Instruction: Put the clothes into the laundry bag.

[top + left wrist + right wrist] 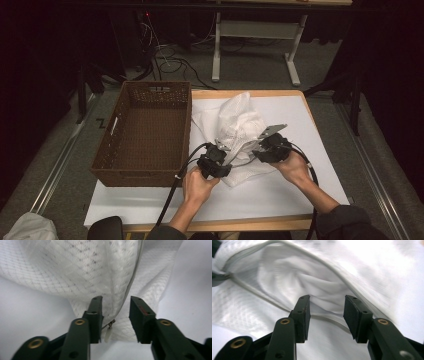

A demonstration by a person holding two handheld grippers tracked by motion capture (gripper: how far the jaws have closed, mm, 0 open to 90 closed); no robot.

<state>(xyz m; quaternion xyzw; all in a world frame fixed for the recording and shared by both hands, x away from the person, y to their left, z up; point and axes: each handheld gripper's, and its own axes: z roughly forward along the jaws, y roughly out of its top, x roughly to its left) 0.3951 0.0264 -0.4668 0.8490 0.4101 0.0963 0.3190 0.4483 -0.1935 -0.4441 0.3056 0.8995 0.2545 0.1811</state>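
A white mesh zipper bag (pixel 239 127) lies bunched on the white table cover (pixel 280 195), just right of a brown basket (pixel 145 132). My left gripper (pixel 223 161) is at the bag's near left corner, open, its jaws on either side of the zipper line and its small pull tab (pixel 109 333). My right gripper (pixel 257 151) is at the bag's near right side, open, with the bag's open mouth (pixel 312 287) and its zipper edge lying between and beyond the jaws. White cloth shows inside the bag (pixel 294 277).
The brown woven basket stands empty at the table's left half, overhanging its left edge. A white frame stand (pixel 255 35) and cables (pixel 170 60) are on the floor beyond the table. A white bundle (pixel 27 227) lies at bottom left.
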